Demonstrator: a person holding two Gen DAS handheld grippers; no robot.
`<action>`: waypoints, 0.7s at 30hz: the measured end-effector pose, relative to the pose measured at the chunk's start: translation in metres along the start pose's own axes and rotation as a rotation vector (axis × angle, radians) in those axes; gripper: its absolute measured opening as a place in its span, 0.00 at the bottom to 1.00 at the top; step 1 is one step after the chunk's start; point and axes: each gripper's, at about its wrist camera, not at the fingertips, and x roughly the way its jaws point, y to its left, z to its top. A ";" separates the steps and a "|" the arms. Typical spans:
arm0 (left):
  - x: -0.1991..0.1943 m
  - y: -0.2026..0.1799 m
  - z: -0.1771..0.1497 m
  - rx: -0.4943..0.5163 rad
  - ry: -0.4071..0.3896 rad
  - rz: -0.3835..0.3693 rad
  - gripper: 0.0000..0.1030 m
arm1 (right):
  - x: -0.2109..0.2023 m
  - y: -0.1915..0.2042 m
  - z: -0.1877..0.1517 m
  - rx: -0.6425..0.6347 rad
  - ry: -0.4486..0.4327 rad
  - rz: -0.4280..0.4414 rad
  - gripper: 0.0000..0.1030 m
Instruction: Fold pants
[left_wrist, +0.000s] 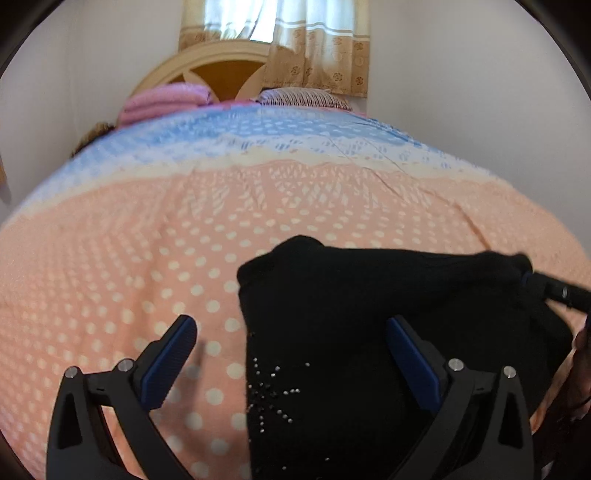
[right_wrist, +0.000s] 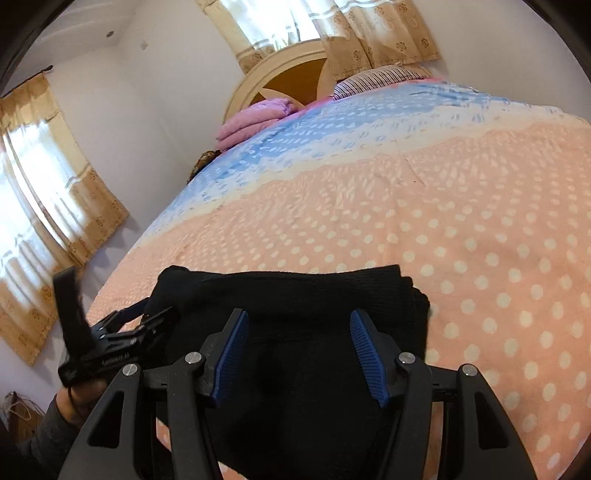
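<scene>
Left gripper (left_wrist: 291, 354): jaws wide apart, blue pads bare, nothing clamped; hovers tilted down over left edge of pants (left_wrist: 369, 332), one finger above pants, other off to their left.

Right gripper (right_wrist: 299, 350): jaws parted, pads clear of fabric, nothing between them; angled down above middle of pants.

Person's hand (right_wrist: 79, 398), grey sleeve behind, grips left gripper's handle, left of pants.

bedroom: bed (right_wrist: 461, 206), curtained window (right_wrist: 280, 22)
</scene>
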 end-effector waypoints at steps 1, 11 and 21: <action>-0.001 0.003 0.001 -0.016 0.004 -0.009 1.00 | -0.002 0.002 0.001 -0.010 0.000 -0.006 0.57; -0.028 -0.003 -0.006 -0.011 -0.013 0.011 1.00 | -0.048 0.026 -0.023 -0.072 -0.041 -0.044 0.61; -0.031 -0.007 -0.019 -0.012 0.020 -0.006 1.00 | -0.039 0.022 -0.042 -0.131 0.014 -0.097 0.61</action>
